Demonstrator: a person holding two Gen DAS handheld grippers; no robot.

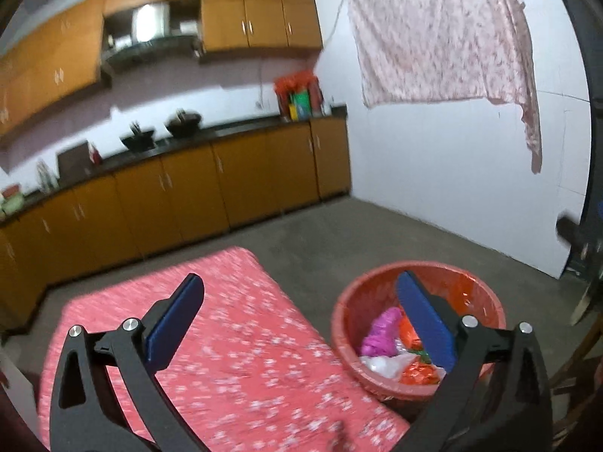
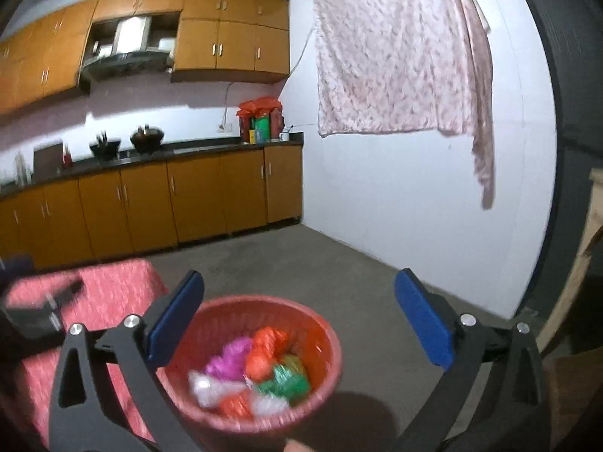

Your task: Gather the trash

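A red plastic basket [image 1: 346,324] stands on the grey floor beside a low table under a pink flowered cloth [image 1: 233,339]. Crumpled trash lies inside the basket: a magenta wad [image 1: 380,329], orange pieces [image 1: 418,373] and clear plastic [image 1: 380,363]. My left gripper [image 1: 301,318] hangs open above the table's right edge, nothing between its blue pads. In the right wrist view the same basket [image 2: 324,324] holds the magenta wad [image 2: 230,358], an orange wad [image 2: 264,354], a green wrapper [image 2: 286,378] and clear plastic [image 2: 211,386]. My right gripper [image 2: 299,318] stands open and empty over the basket.
Orange kitchen cabinets [image 1: 188,188] with a dark counter run along the far wall. A pink cloth [image 1: 437,34] hangs on the white wall at right. Part of the other gripper [image 2: 34,312] shows at the left over the table. A wooden frame [image 2: 573,275] stands at the far right.
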